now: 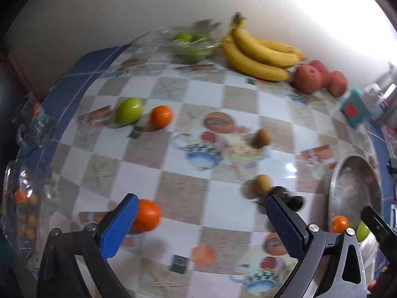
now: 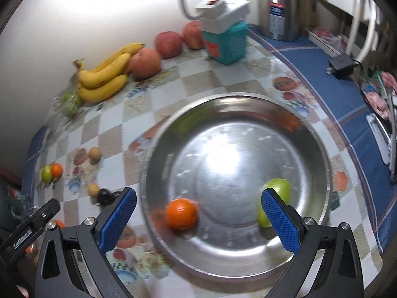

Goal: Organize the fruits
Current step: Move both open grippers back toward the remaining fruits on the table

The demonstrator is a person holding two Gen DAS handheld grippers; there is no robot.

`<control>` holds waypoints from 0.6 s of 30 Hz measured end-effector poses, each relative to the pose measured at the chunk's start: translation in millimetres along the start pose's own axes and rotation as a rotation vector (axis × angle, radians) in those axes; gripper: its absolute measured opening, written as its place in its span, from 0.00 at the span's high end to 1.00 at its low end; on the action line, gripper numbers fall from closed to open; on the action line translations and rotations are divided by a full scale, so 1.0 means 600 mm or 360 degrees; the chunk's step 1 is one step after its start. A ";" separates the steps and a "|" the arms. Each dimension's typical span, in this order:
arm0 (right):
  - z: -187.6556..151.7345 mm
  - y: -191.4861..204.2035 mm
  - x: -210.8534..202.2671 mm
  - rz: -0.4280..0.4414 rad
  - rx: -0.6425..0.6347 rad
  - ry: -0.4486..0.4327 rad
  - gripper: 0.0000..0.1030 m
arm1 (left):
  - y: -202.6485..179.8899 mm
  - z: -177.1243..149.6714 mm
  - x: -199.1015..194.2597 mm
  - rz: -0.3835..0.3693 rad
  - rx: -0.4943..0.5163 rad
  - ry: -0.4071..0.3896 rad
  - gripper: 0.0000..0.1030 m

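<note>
fruit is split between the table and the steel bowl (image 2: pixel 320 149). the nearest loose piece to your left gripper (image 1: pixel 201 226) is an orange (image 1: pixel 148 214), lying on the checked tablecloth (image 1: pixel 139 173) just beyond and to the outer side of the left finger (image 1: pixel 119 228), touching or almost touching its tip as seen in the left wrist view; it is not between the fingers. it is round, so no long axis to line up. in my judgement you must shift the left gripper leftward to bring it into the gap.

both grippers stand spread wide and empty. your right gripper (image 2: pixel 198 223) hangs over the bowl.

bowl contents: one orange (image 2: pixel 181 213) and one green apple (image 2: pixel 275 193), apart from each other.

further loose fruit: a green apple (image 1: pixel 129 111) just beside another orange (image 1: pixel 161 116), two small brown fruits (image 1: pixel 260 137) (image 1: pixel 262 184), and a dark one (image 1: pixel 295 202), blurred. bananas (image 1: pixel 258 54) and red apples (image 1: pixel 309 78) lie near the wall.
</note>
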State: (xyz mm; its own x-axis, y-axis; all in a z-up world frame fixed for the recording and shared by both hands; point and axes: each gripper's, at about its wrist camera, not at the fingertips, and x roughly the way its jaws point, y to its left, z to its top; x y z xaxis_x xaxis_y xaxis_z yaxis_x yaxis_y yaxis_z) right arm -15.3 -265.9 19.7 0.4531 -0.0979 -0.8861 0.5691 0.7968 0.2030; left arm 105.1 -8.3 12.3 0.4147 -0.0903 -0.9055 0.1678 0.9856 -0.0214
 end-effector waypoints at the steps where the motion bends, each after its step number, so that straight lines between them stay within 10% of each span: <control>1: 0.000 0.008 -0.001 0.0014 -0.0021 0.0003 0.02 | 0.010 -0.001 0.002 0.0008 -0.0023 0.0008 0.00; 18: -0.034 0.159 0.023 0.0170 -0.0320 0.0055 0.03 | 0.151 -0.022 0.056 0.0056 -0.0490 0.0185 0.00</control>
State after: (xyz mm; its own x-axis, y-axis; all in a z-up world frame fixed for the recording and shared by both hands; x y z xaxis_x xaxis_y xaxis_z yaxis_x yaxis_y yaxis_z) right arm 31.1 -179.3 18.5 0.4776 0.0112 -0.8785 0.3697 0.9045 0.2125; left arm 122.7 79.7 -25.7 0.3074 -0.0560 -0.9499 -0.1306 0.9863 -0.1004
